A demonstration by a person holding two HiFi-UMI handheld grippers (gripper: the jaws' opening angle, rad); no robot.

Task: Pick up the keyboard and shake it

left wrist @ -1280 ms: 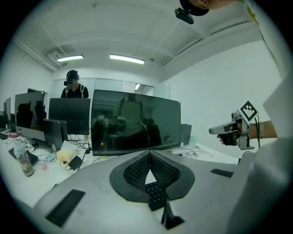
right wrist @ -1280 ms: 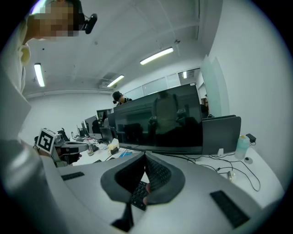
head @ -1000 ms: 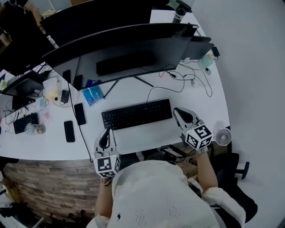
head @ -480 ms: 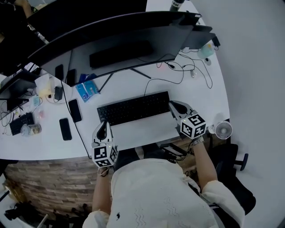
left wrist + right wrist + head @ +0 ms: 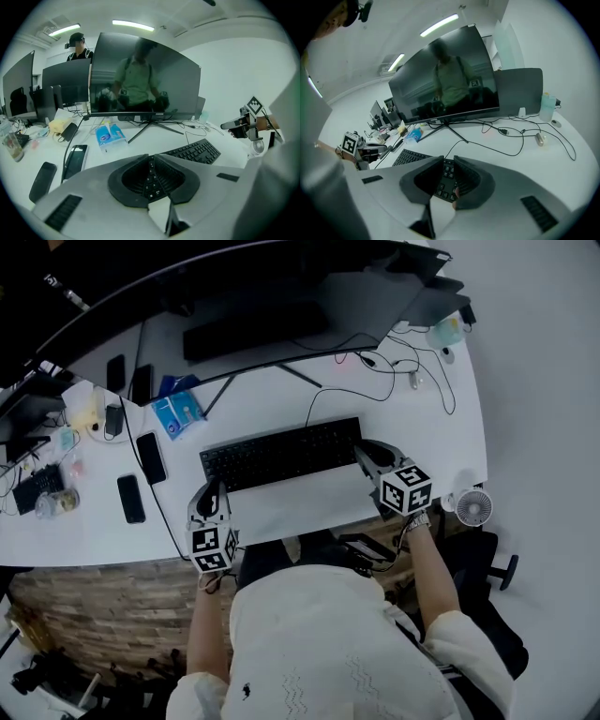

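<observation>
The flat black rectangular keyboard (image 5: pixel 281 454) lies on the white desk (image 5: pixel 300 510), parallel to its near edge. The left gripper (image 5: pixel 210 491) hovers at its left end, jaws all but closed. The right gripper (image 5: pixel 367 452) sits over its right end, jaws narrowly apart with keys showing through. Both forearms reach forward from the body

One black keyboard (image 5: pixel 281 454) lies on the desk (image 5: pixel 300 510). Two claws are at it: the left claw (image 5: pixel 212 493) by its left end and the right claw (image 5: pixel 366 454) by its right end. Left of the keyboard lie two dark phones, an inner phone (image 5: pixel 150 457) and an outer phone (image 5: pixel 130 499). Behind its left end is one blue packet (image 5: pixel 175 412). Behind the keyboard stands one wide curved monitor (image 5: pixel 145 75). Off its right end is one small white fan (image 5: pixel 473 507).
</observation>
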